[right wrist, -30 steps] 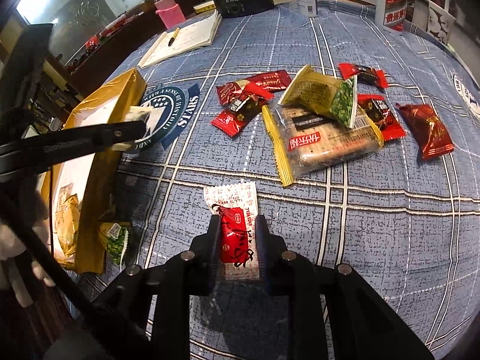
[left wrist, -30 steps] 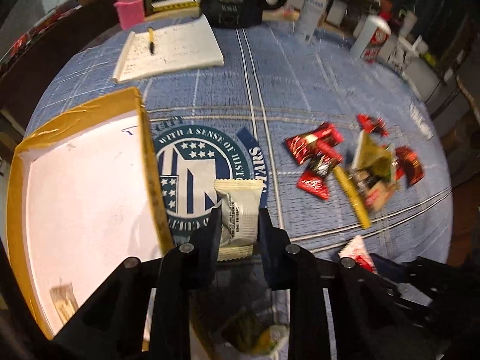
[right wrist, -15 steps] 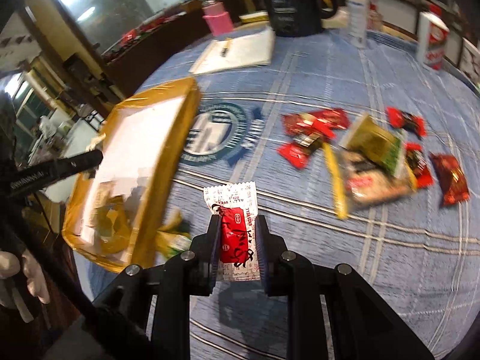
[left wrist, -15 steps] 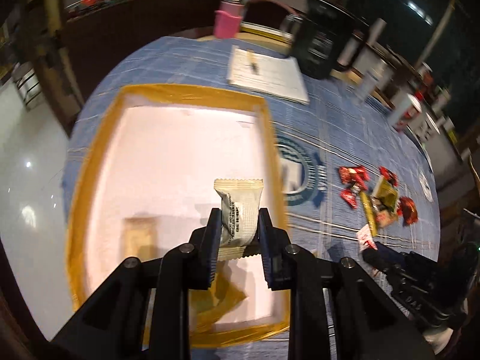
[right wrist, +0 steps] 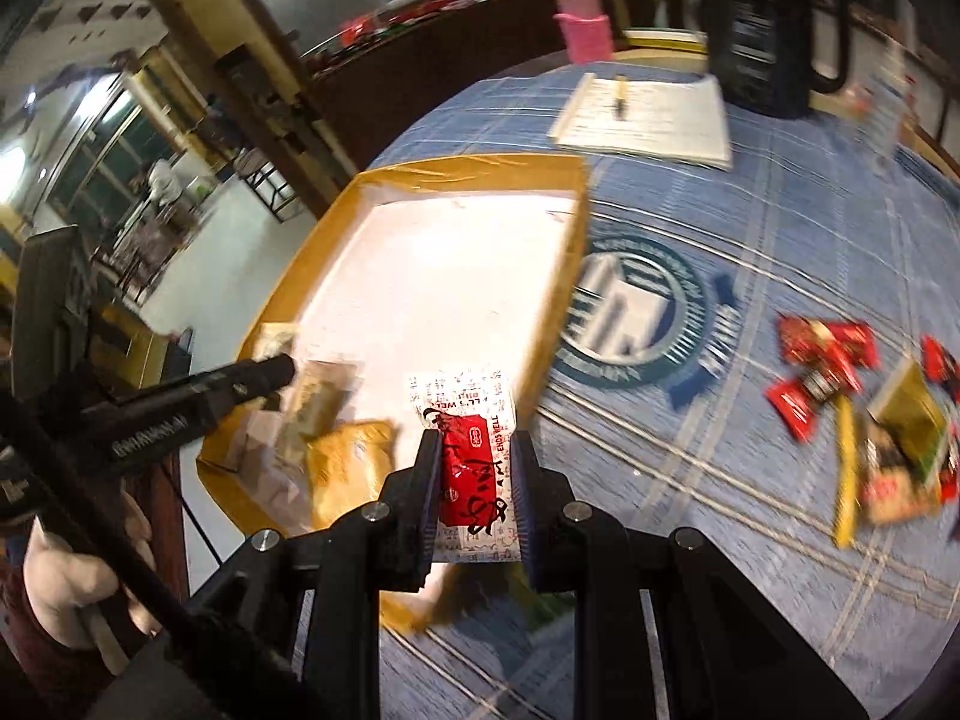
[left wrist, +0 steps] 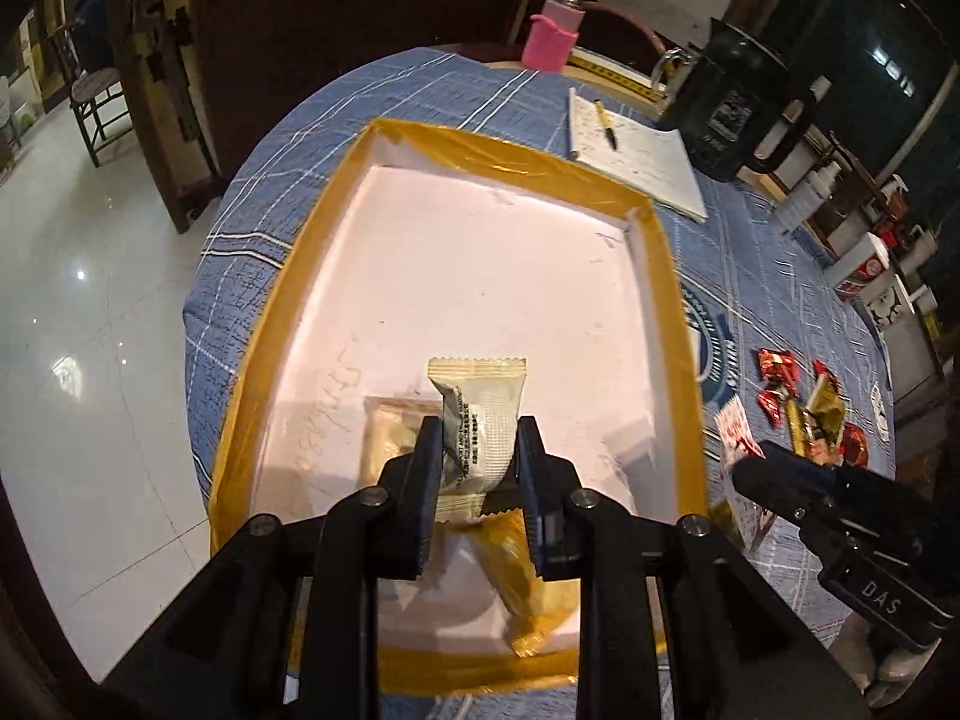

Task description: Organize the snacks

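Clearly both tongs are clenched on snacks: the left gripper (left wrist: pixel 477 450) pinches a cream wrapped snack (left wrist: pixel 478 420) over the yellow-taped box (left wrist: pixel 651 276) for dropping, while the right gripper (right wrist: pixel 477 468) carries a red-and-white packet (right wrist: pixel 474 450) above the box's near edge — loose snacks (right wrist: pixel 840 378) wait on the tablecloth's right side.

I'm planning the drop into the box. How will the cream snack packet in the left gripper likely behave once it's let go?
The cream packet stands upright above the left gripper without drooping, so it is probably puffy and fairly stiff. It looks light for its size. Its flat crimped ends suggest it should land flat in the box rather than roll.
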### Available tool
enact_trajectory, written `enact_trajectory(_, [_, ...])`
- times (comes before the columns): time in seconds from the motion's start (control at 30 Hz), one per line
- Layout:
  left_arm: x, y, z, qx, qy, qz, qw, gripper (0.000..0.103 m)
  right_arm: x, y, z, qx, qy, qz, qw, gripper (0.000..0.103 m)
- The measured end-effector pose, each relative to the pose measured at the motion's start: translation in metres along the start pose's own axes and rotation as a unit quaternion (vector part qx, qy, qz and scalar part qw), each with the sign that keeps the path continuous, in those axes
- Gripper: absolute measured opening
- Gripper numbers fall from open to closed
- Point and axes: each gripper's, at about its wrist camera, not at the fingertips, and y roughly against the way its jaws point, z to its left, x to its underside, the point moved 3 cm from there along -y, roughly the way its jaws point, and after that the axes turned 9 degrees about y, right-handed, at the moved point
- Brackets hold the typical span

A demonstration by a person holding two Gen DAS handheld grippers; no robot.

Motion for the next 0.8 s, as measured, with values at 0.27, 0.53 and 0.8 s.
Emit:
enact_trajectory(0.27, [-0.021, -0.036, 0.020, -0.005, 0.013, 0.018, 0.9997, 0.026, -0.021, -0.049, 0.029, 0.011, 0.051, 0.028, 0.998, 0.021])
enact_trajectory(0.53, [-0.029, -0.048, 0.032, 0.001, 0.040, 0.036, 0.9985, 0.028, -0.025, -0.083, 0.034, 0.020, 0.064, 0.057, 0.996, 0.021])
enact_trajectory(0.8, [-0.027, 0.001, 0.033, 0.022, 0.066, 0.006, 0.9975, 0.044, -0.028, -0.083, 0.038, 0.004, 0.054, 0.050, 0.997, 0.027])
